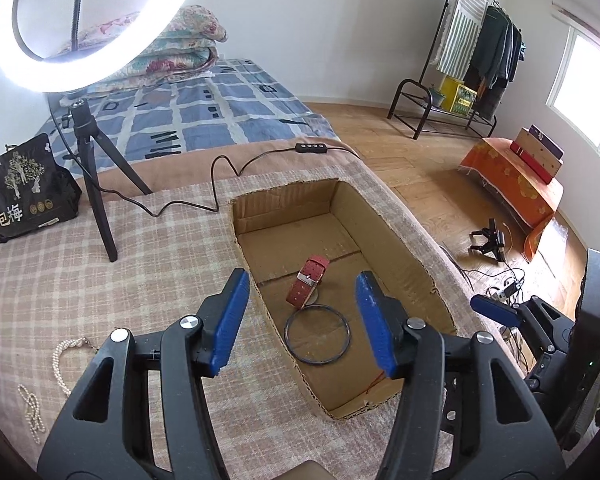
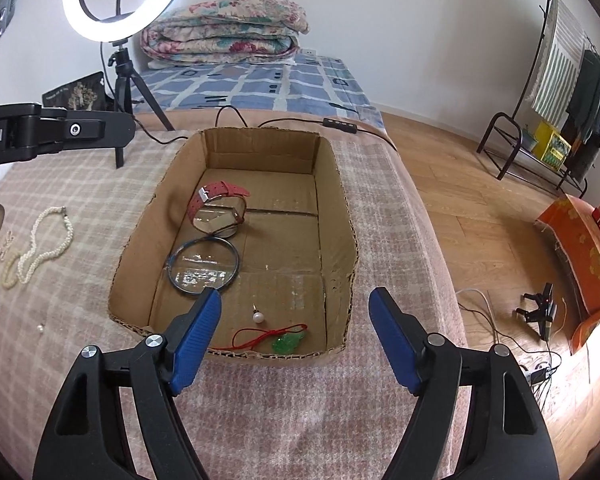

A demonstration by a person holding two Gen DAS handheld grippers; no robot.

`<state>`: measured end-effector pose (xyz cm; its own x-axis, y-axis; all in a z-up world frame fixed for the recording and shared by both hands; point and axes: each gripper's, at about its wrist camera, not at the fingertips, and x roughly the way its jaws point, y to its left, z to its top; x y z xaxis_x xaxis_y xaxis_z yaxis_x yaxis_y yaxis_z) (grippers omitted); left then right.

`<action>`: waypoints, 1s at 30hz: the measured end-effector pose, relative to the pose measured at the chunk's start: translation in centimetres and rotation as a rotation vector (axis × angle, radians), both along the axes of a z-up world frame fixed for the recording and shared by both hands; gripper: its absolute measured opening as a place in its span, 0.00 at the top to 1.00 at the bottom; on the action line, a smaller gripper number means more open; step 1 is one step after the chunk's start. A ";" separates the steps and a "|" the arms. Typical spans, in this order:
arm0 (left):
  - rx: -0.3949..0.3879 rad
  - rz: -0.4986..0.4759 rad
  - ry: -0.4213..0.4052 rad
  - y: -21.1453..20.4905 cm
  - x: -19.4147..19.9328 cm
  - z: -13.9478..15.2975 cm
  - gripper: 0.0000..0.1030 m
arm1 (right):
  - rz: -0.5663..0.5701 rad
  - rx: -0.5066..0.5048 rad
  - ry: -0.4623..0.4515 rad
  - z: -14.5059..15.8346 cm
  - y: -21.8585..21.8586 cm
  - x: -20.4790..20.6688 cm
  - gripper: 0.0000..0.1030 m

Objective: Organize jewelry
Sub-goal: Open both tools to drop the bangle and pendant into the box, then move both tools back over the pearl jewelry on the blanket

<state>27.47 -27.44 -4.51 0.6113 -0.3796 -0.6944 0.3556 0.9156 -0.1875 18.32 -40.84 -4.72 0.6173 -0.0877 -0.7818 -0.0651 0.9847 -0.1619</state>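
Note:
An open cardboard box (image 1: 396, 240) (image 2: 340, 208) sits on the checked blanket. Inside lie a red-strap watch (image 1: 306, 286) (image 2: 218, 204), a dark bangle (image 1: 317, 335) (image 2: 203, 266), a pearl earring (image 2: 257, 316) and a green pendant on a red cord (image 2: 286, 341). Pearl necklaces (image 1: 62, 360) (image 2: 40, 240) lie on the blanket left of the box. A loose pearl (image 2: 40, 329) lies nearer. My left gripper (image 1: 300, 320) is open and empty above the box's near left edge. My right gripper (image 2: 294, 334) is open and empty at the box's near end.
A ring light on a tripod (image 1: 88, 152) (image 2: 122, 68) stands behind the box, its cable (image 1: 228, 168) running across the blanket. A black snack bag (image 1: 24, 192) stands at far left. The table edge drops to the wooden floor (image 2: 480, 220) on the right.

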 end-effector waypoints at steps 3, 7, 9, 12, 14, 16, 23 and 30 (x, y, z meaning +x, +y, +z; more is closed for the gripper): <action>0.006 0.006 -0.006 0.5 -0.4 0.4 0.45 | 0.002 0.002 -0.009 0.3 0.3 -0.2 0.26; 0.006 0.022 -0.008 1.6 -0.8 1.0 0.45 | 0.008 0.008 -0.024 0.9 0.8 -0.5 0.26; 0.006 0.033 -0.014 2.4 -1.2 1.4 0.45 | 0.015 0.010 -0.032 1.4 1.1 -0.7 0.26; 0.012 0.051 -0.022 3.9 -1.7 2.1 0.45 | 0.029 0.010 -0.046 2.0 1.7 -1.2 0.26; 0.012 0.060 -0.017 4.9 -2.0 2.5 0.45 | 0.036 0.010 -0.055 2.4 2.2 -1.4 0.26; 0.015 0.068 -0.021 6.1 -2.5 3.0 0.45 | 0.043 0.013 -0.064 2.8 2.6 -1.5 0.26; 0.023 0.104 -0.045 10.7 -4.5 4.8 0.45 | 0.062 0.043 -0.107 4.4 4.6 -2.0 0.26; 0.022 0.155 -0.034 16.8 -6.8 5.5 0.45 | 0.100 0.075 -0.141 5.9 7.3 -2.7 0.26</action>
